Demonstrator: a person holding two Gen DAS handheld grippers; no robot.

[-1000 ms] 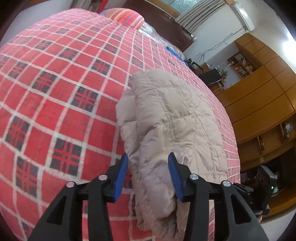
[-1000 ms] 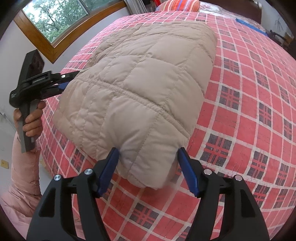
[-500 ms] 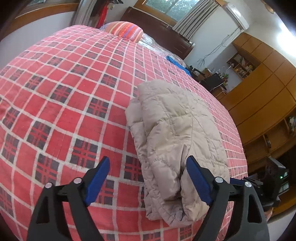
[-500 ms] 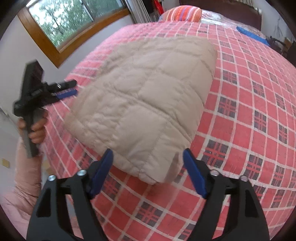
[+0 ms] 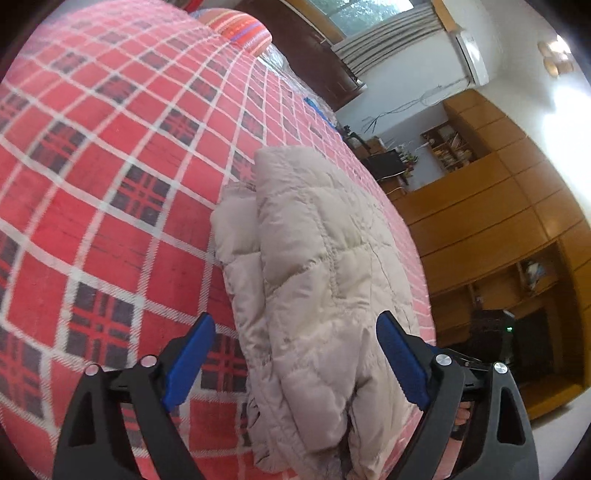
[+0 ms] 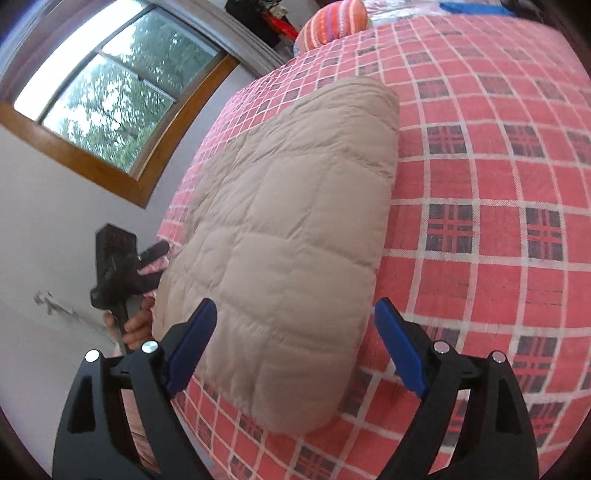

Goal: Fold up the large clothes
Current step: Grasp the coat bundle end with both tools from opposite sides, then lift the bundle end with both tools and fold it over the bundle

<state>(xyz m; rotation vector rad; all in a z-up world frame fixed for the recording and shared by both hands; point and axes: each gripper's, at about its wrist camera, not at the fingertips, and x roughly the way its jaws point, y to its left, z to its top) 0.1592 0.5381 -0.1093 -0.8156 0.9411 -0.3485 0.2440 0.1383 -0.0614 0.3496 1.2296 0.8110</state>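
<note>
A: What is different from a second ago?

B: Both tools have let go. The left gripper (image 5: pixel 295 354), which was pinched on the near end of the beige quilted puffer jacket (image 5: pixel 317 280), now has its blue pads spread wide and holds nothing; the cloth lies loose between them.

A: And the other?

B: The right gripper (image 6: pixel 295 347) was closer on the jacket's corner; its jaws are now just as wide and equally empty, drawn back from the bundle.

A: Where does the jacket sit?

B: Folded into a thick oblong on the red checked bedspread (image 5: pixel 110 184), near the bed's foot edge, well apart from the striped orange pillow (image 6: pixel 334 22) at the head.

A: So the fold is done?

B: Likely, since the bundle keeps its shape unheld. A lower layer peeks out on the side toward the pillow, though, and blur near the edge hides whether it is tucked properly.
</note>
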